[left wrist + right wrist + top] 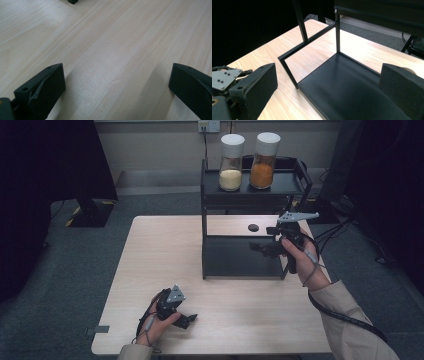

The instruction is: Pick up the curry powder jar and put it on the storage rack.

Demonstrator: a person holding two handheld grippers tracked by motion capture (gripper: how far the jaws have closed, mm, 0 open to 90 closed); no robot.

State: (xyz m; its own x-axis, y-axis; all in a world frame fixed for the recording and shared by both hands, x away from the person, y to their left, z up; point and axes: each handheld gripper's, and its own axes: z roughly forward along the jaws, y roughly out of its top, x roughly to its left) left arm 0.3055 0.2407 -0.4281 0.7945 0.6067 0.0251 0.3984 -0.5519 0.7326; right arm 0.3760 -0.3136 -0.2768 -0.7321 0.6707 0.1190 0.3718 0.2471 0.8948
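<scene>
Jars (231, 156) are sitting untouched on the rack (250, 185), upper centre; both grippers, left (186, 320) and right (261, 247), are gaping wide, holding nothing.

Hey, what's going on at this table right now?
A person sits at a wooden table with a gripper in each hand. The left gripper rests low near the table's front edge, jaws open over bare wood. The right gripper is held at the lower level of a black two-tier rack, jaws open and holding nothing. Two white-capped jars stand on the top shelf, one with pale contents, one with orange. Nothing is being gripped.
</scene>
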